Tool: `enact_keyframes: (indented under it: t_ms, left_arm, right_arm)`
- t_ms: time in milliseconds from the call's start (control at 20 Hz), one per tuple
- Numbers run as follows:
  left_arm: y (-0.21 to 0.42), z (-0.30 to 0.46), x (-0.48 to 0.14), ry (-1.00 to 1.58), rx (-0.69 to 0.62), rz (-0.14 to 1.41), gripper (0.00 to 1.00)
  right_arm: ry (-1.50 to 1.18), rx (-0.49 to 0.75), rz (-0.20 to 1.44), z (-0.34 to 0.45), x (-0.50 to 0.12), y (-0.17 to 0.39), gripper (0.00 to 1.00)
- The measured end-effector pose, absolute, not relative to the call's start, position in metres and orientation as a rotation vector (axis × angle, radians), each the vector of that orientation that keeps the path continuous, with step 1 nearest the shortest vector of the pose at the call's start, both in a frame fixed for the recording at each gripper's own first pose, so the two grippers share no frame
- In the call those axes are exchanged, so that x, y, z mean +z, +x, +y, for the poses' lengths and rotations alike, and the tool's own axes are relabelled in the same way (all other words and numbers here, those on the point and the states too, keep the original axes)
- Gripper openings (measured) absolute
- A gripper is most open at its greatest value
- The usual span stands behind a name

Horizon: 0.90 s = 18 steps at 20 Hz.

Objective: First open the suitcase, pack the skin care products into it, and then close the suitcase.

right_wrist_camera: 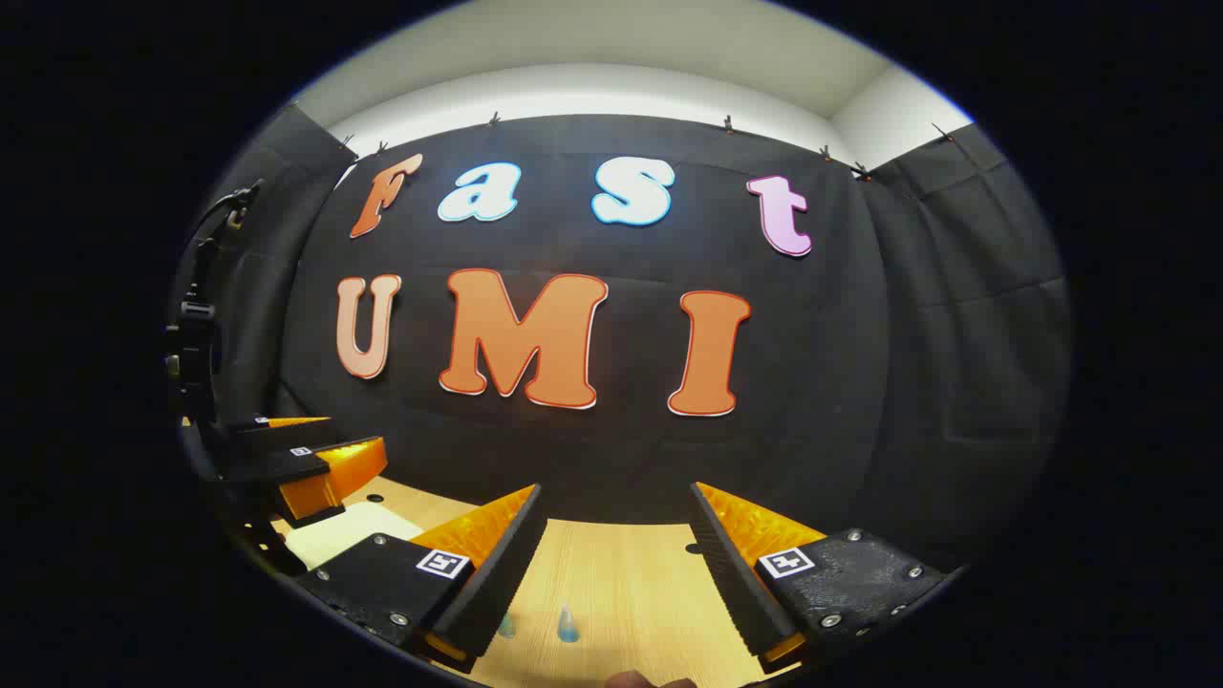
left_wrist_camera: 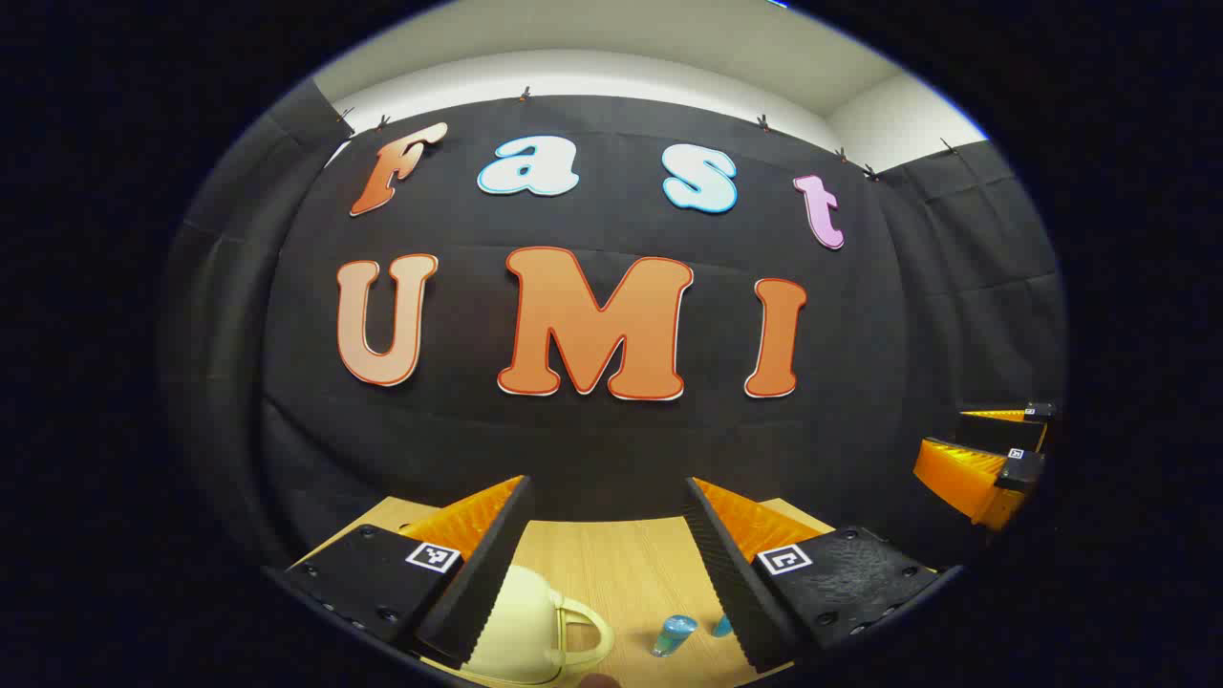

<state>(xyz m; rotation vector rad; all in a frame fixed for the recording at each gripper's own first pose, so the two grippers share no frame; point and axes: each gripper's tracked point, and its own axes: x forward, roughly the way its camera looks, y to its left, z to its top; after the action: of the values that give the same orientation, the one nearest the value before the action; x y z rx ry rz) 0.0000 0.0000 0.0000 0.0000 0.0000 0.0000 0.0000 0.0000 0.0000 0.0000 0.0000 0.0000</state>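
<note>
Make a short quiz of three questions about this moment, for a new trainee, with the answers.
1. True or false: the left gripper is shut on the cream suitcase.
2. What does the suitcase rest on: (a) the wooden table, (b) the floor, (c) a chair?
3. Fill in: the small bottle beside the suitcase is ___ in colour.

Key: 1 false, both the left gripper and the right gripper are open and hold nothing; 2 a; 3 blue.

Each claw carries square markers and screws.

Recording booth: black cloth wall, wooden table.
</note>
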Motion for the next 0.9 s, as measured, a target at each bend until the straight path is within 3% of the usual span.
enact_keyframes:
  t_ms: [300, 800, 900]
  left_arm:
    - [-0.006, -0.004, 0.012, 0.011, 0.031, -0.079, 0.97]
    - [0.039, -0.011, 0.010, 0.037, 0.100, -0.058, 0.95]
    - [0.050, -0.004, 0.005, 0.023, 0.110, -0.041, 0.94]
  right_arm:
    - [-0.021, 0.057, 0.000, 0.008, -0.005, 0.014, 0.94]
    - [0.022, 0.208, -0.010, 0.030, -0.004, 0.066, 0.95]
    - [0.051, 0.229, 0.067, 0.035, -0.020, 0.074, 0.94]
